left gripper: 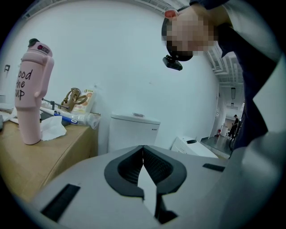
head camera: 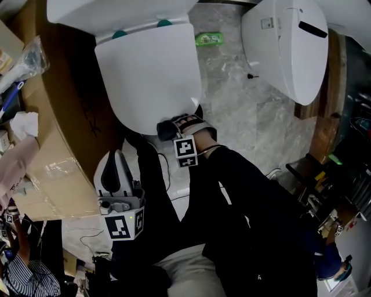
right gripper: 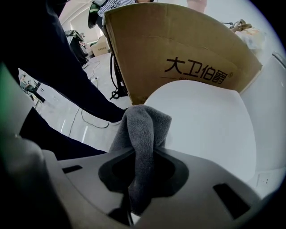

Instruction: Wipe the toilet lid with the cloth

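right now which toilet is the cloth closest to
The toilet beside the cardboard box: the right gripper holds the grey cloth at its lid's front edge. The other toilet stands apart.

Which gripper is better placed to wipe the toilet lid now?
Right. The right gripper holds the grey cloth near the front edge of the toilet lid; the left gripper is shut, empty and held back.
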